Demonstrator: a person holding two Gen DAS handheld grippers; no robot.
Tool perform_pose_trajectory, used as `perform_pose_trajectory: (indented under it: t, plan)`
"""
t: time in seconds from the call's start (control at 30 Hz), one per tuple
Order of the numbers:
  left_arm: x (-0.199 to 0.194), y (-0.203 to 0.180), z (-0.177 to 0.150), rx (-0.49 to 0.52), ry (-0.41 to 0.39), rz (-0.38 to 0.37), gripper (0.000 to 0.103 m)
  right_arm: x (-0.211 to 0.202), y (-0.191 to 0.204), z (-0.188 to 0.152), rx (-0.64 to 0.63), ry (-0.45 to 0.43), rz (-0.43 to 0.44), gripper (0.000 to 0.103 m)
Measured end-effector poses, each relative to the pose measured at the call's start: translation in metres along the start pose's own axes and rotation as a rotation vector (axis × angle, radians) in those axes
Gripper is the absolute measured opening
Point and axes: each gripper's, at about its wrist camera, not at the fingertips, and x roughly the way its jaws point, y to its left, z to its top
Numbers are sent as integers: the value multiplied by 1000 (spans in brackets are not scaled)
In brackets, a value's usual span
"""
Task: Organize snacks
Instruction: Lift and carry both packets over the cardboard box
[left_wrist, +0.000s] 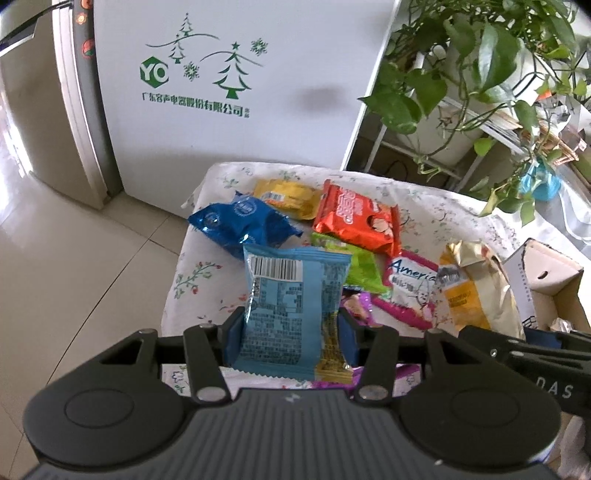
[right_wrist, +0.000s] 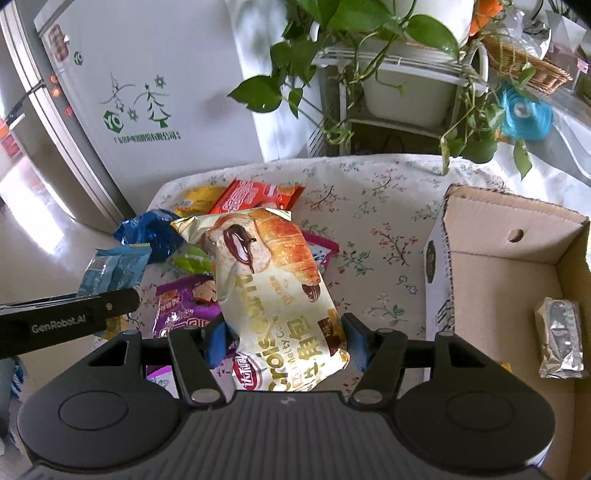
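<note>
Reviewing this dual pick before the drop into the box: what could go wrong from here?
1. The croissant pack is pinched only at its lower end by the right gripper; most of it overhangs and could swing or slip.
2. The light blue packet in the left gripper has a small yellow wrapper beside it in the jaws, which may drop.
3. Either pack could snag the cardboard box wall.

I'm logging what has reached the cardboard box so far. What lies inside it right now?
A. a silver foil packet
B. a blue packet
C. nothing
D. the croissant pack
A: a silver foil packet lies on the floor of the box, while the croissant pack is clamped in the right gripper over the table.
</note>
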Motion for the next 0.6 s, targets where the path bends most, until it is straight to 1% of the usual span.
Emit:
perform_pose_trajectory:
  t: [0.3,0.6]
  plan:
    - [-8,-19,2,18,-40,-3,50,-20,-12,1,27,-49,-5,69]
    - [-14,-50,1,29,-48,-54,50,-39,-34,3,64,-94,-10,69]
